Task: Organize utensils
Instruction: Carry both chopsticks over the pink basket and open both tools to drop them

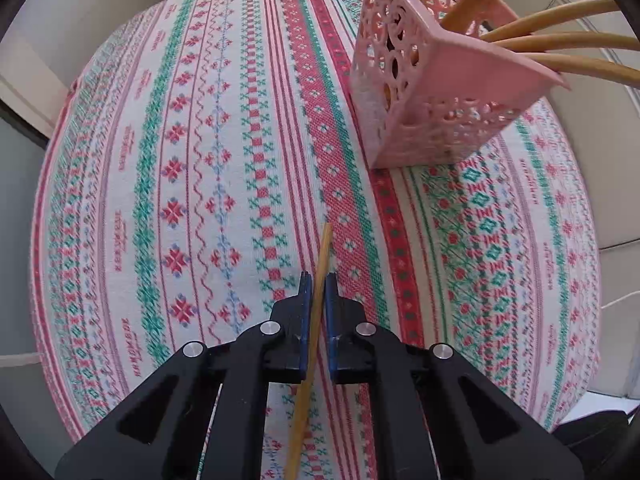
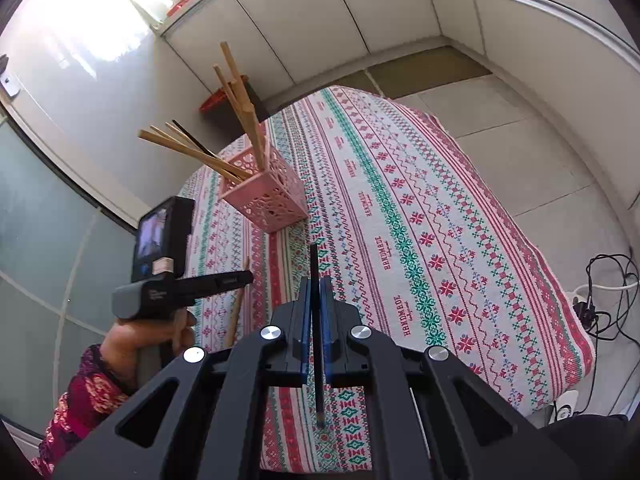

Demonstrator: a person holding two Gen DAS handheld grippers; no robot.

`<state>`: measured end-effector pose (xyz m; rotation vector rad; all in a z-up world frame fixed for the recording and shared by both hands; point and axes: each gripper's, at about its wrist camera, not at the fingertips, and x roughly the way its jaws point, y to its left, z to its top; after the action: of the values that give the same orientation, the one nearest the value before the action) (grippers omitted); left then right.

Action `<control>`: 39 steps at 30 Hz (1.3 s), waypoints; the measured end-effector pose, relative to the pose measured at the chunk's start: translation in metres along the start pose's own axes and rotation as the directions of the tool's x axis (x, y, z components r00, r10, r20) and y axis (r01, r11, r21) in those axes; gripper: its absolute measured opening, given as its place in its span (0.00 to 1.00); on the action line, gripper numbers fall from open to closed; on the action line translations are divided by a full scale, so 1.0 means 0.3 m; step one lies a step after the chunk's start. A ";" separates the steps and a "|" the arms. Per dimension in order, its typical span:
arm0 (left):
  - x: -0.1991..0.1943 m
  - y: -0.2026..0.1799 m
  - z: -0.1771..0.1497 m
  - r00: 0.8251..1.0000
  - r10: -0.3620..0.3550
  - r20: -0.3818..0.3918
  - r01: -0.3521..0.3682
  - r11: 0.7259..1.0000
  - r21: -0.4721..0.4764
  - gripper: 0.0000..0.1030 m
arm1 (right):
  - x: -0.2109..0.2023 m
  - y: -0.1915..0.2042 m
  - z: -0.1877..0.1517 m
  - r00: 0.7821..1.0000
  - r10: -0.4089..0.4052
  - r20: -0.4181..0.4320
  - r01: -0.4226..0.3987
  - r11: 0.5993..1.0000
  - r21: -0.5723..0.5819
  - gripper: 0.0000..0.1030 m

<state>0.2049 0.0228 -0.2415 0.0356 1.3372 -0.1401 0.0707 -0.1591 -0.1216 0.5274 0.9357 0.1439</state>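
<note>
Both grippers are holding a chopstick right now. In the left wrist view, the left gripper point(image 1: 316, 284) is sitting at the bottom middle of the frame with its blue pads clamped on a bamboo chopstick point(image 1: 310, 344), which is running from the bottom edge up past the fingertips, leaning a bit to the right. It's hanging over the patterned tablecloth point(image 1: 180, 200). The pink lattice holder point(image 1: 420, 92) is standing in the upper right of that frame, well apart from the gripper, with several more bamboo chopsticks point(image 1: 560, 42) fanning out of its top.

In the right wrist view, the right gripper point(image 2: 316, 284) is squeezing a black chopstick point(image 2: 316, 320) that's pointing almost straight up the frame. The holder is showing up in the upper left here, and one dark stick is poking out among the pale ones. Down at the lower left a hand point(image 2: 132, 344) in a red patterned sleeve point(image 2: 76, 408) is gripping the other tool's handle.
</note>
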 end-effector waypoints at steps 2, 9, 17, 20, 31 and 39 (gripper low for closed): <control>-0.019 0.030 -0.033 0.999 -0.037 0.015 0.037 0.999 -0.021 0.04 | -0.023 0.008 0.005 1.000 0.016 0.006 -0.016 1.000 -0.009 0.05; -0.418 0.094 -0.218 0.938 -0.170 0.301 0.176 0.984 0.005 0.04 | -0.099 0.034 0.041 0.995 0.089 0.044 -0.088 0.996 -0.020 0.05; -0.810 0.055 -0.226 0.825 -0.182 0.535 0.163 0.983 0.083 0.04 | -0.201 0.082 0.118 0.982 0.153 0.109 -0.151 0.988 -0.026 0.05; -0.956 0.015 -0.170 0.775 -0.197 0.600 0.152 0.980 0.126 0.04 | -0.255 0.096 0.166 0.976 0.170 0.139 -0.168 0.985 -0.031 0.05; -1.215 -0.118 0.093 0.689 -0.230 0.687 0.096 0.969 0.228 0.04 | -0.438 0.129 0.372 0.942 0.219 0.254 -0.210 0.976 -0.065 0.05; -1.075 -0.175 0.232 0.714 -0.170 0.679 0.040 0.978 0.203 0.04 | -0.457 0.166 0.434 0.933 0.227 0.281 -0.202 0.973 -0.115 0.05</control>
<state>0.1934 -0.0105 0.0909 0.0481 0.5574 -0.3346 0.0984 -0.2108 0.0650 0.5548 0.5784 0.2937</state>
